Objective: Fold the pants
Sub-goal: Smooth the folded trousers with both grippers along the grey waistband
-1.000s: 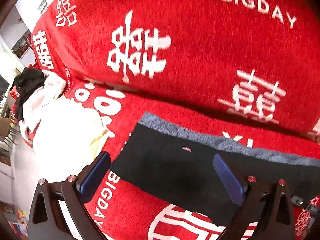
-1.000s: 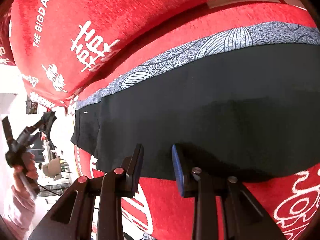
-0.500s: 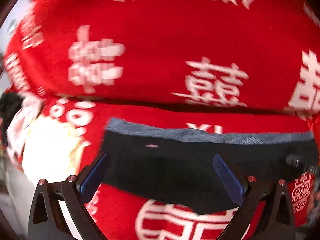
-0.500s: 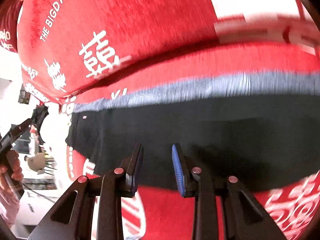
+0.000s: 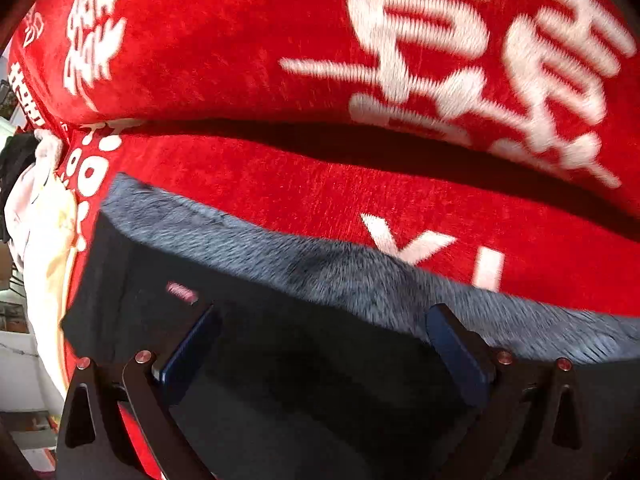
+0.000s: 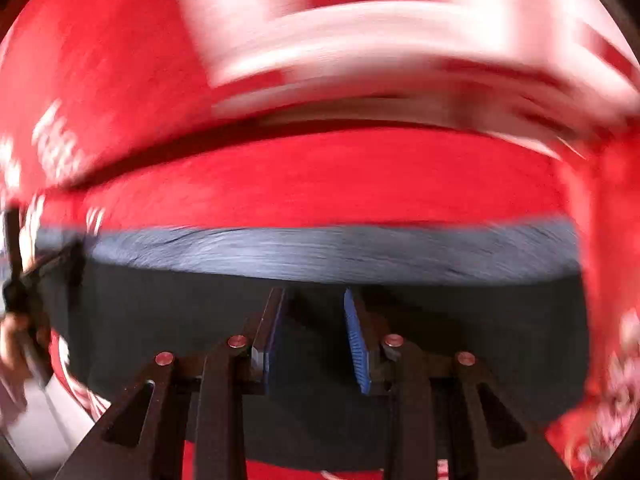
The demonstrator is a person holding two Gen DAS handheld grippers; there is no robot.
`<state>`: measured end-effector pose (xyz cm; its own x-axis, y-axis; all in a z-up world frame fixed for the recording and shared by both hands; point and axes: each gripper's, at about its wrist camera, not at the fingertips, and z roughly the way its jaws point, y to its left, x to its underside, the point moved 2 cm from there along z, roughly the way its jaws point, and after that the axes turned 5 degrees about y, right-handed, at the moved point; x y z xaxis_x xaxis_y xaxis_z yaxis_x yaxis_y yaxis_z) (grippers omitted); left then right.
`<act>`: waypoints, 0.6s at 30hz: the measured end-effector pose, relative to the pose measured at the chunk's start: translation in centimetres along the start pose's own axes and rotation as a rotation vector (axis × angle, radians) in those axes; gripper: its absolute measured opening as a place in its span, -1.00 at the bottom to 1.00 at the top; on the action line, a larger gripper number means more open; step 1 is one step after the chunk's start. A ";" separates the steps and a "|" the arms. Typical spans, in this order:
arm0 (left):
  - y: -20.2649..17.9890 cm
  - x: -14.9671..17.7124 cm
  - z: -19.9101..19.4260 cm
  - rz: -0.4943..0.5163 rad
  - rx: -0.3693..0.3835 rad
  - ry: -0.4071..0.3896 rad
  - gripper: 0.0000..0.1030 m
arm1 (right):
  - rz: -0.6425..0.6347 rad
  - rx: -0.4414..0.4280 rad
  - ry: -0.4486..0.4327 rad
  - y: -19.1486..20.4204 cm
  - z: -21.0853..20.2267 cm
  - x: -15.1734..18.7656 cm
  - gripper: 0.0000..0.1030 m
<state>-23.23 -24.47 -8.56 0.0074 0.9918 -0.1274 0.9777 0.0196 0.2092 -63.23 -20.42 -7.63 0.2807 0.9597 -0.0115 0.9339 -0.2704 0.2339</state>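
Pants (image 5: 320, 380), dark with a grey patterned strip along the far edge, lie flat on a red sofa cover (image 5: 300, 184) printed with white characters. They spread under and ahead of both pairs of fingers, the grey strip just beyond the tips. The left gripper (image 5: 320, 344) has its fingers spread wide over the cloth, holding nothing. The right gripper (image 6: 316, 328) has its fingers parted more narrowly, also with nothing between them; whether the tips touch the cloth cannot be told. The right view is smeared by motion.

Risks, as a judgement: closing on the flat middle could pinch only the top layer, so a lift would separate the layers and bunch the fold. The plush cover may drag on the pants. A pile of pale and dark clothes (image 5: 36, 232) lies left of the left fingers and could be caught by a sweep.
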 end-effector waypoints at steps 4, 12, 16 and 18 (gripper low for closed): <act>-1.9 3.0 -4.1 0.160 -0.033 -0.079 1.00 | 0.227 -0.054 -0.084 -7.4 -4.6 4.2 -0.01; -5.4 7.9 -1.6 0.136 -0.056 0.002 1.00 | 0.342 0.008 -0.027 -11.9 -1.9 8.6 -0.01; -5.7 9.0 -3.4 0.159 -0.082 0.017 1.00 | 0.323 -0.024 -0.066 -11.3 -3.5 9.0 0.03; -6.2 9.7 -4.9 0.161 -0.059 0.006 1.00 | 0.322 -0.087 -0.059 -10.4 -4.0 10.1 0.07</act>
<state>-30.30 -14.31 -6.35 0.1616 0.9835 -0.0813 0.9500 -0.1327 0.2827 -71.05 -7.61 -6.28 0.5730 0.8193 0.0211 0.7734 -0.5491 0.3169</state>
